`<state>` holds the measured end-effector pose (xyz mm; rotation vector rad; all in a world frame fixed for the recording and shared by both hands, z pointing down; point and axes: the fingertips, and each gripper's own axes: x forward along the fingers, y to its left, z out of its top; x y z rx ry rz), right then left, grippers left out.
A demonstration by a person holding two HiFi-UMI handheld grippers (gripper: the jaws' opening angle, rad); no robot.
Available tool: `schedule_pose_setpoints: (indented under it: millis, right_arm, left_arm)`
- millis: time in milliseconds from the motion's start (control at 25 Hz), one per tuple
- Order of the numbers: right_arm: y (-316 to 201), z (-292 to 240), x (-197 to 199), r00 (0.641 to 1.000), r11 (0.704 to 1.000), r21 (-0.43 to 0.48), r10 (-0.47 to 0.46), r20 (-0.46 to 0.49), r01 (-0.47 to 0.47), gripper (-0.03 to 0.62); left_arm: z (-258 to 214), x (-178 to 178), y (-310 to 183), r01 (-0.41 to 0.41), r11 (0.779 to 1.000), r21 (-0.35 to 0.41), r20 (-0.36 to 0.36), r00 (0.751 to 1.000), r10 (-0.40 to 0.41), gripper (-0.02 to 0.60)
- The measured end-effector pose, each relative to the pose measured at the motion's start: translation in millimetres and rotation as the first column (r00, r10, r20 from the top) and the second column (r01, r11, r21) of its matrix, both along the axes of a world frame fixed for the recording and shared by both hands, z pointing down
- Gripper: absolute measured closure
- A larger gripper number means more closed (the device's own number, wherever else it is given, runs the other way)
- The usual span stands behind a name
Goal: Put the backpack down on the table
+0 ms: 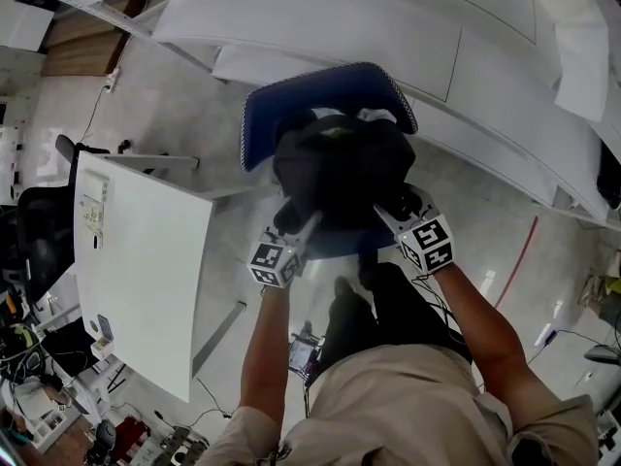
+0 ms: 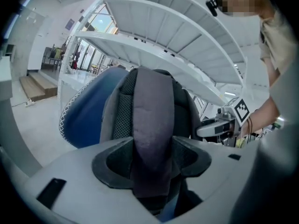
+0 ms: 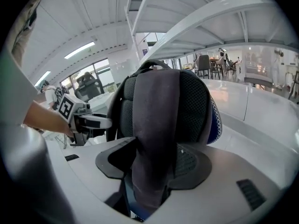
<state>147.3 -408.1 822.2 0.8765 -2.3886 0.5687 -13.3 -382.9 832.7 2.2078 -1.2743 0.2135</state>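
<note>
The left gripper (image 2: 152, 167) is standing released, with a padded grey shoulder strap (image 2: 152, 120) hanging loose between its jaws. The right gripper (image 3: 154, 169) is gaping the same way around the second strap (image 3: 156, 120), so neither is pinching anything. Beyond them the black backpack (image 1: 340, 168) is resting upright in a blue chair (image 1: 257, 129), not on the white table (image 1: 136, 260) lying just to its left. The pack is looking soft and inclined to slump, probably with some weight, so clamping both straps high near their top anchors is likely the surest hold for carrying it across level.
</note>
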Motion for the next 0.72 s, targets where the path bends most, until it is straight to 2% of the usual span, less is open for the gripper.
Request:
schedule_pose_setpoints:
  millis: [40,120,160,320,440,600,720]
  right_arm:
    - [3,-4,-2,1.0,1.0,0.018,-0.011,-0.003,0.011,0.368]
    - [14,-19,-14,0.998,0.996,0.067,-0.057,0.015,0.056,0.489]
    - [19,-30,-23,0.996,0.992,0.096,-0.087,0.031,0.083,0.521]
    - [31,-87,-55,0.983,0.964,0.216,-0.172,0.069,0.153,0.528]
    - [28,-134,-65,0.977,0.941,0.299,-0.194,0.084,0.161,0.53]
    - [33,-176,-69,0.967,0.938,0.306,-0.215,0.135,0.166,0.53]
    - [45,-199,-78,0.951,0.934,0.299,-0.256,0.171,0.197,0.53]
  left_arm:
    - [-4,4,3,0.0,1.0,0.005,0.001,1.0,0.0,0.342]
    - [-18,12,9,0.001,1.0,0.027,-0.004,1.0,-0.001,0.418]
    - [-27,16,12,0.001,0.999,0.046,-0.006,1.0,0.0,0.445]
    - [-81,31,21,0.002,0.99,0.144,-0.038,0.999,0.003,0.489]
    - [-132,34,26,0.031,0.98,0.194,-0.112,0.994,-0.009,0.495]
    - [-191,27,28,0.102,0.958,0.27,-0.22,0.975,-0.041,0.5]
    - [-216,10,28,0.171,0.942,0.287,-0.213,0.971,-0.111,0.502]
